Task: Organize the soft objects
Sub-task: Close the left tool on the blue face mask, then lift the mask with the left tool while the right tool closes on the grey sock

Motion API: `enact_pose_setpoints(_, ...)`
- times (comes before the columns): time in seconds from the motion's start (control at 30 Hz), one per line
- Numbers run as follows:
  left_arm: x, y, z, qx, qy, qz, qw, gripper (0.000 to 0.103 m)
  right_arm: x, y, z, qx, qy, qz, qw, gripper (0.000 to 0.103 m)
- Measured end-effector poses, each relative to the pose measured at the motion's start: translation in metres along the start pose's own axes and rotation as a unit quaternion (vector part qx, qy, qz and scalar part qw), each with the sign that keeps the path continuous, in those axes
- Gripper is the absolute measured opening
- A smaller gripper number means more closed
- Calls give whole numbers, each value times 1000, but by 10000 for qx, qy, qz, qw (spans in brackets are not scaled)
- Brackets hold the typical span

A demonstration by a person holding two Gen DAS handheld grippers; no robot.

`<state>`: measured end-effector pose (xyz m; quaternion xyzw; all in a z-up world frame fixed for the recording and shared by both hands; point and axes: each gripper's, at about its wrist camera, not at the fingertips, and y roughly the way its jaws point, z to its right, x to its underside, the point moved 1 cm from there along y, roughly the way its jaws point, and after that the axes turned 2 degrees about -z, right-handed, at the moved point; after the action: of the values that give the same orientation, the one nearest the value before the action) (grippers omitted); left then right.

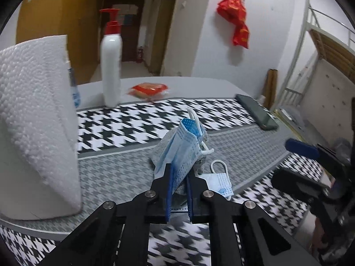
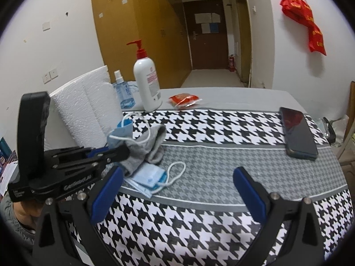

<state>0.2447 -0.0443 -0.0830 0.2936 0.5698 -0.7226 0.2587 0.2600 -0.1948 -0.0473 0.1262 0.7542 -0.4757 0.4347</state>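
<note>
My left gripper (image 1: 177, 177) is pinching a blue face mask (image 1: 179, 150), lifted up on edge above a grey sock (image 2: 144, 146) on the table (image 2: 221, 166). A second face mask (image 2: 150, 177) lies flat just beside the sock, partly under it, on the grey band of the houndstooth cloth. My right gripper (image 2: 177, 190) hangs spread wide with nothing between its fingers. A phone (image 2: 297, 133) rests well apart, toward the right edge.

Both wrist views look down, close, sharing the table (image 2: 221, 155).
</note>
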Motion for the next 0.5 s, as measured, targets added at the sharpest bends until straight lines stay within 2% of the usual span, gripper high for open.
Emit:
enact_pose_setpoints(0.2, 15, -14, 23, 397, 222, -72, 9989, 11, 7, -13, 8, 85, 152, 45, 9998, 101)
enact_pose_setpoints(0.33, 21, -22, 31, 417, 326, -39, 9986, 13, 11, -17, 9, 96, 194, 26, 9998, 101)
enact_pose_setpoints(0.4, 24, -25, 29, 307, 287, -17, 9991, 20, 12, -17, 9, 108, 207, 18, 9997, 101)
enact_pose_setpoints(0.47, 26, -28, 24, 291, 182, -13, 9994, 48, 13, -18, 7, 93, 192, 11, 9998, 101)
enact_pose_setpoints(0.5, 27, -32, 20, 280, 100, 55, 9995, 56, 14, -18, 6, 91, 182, 13, 9998, 101)
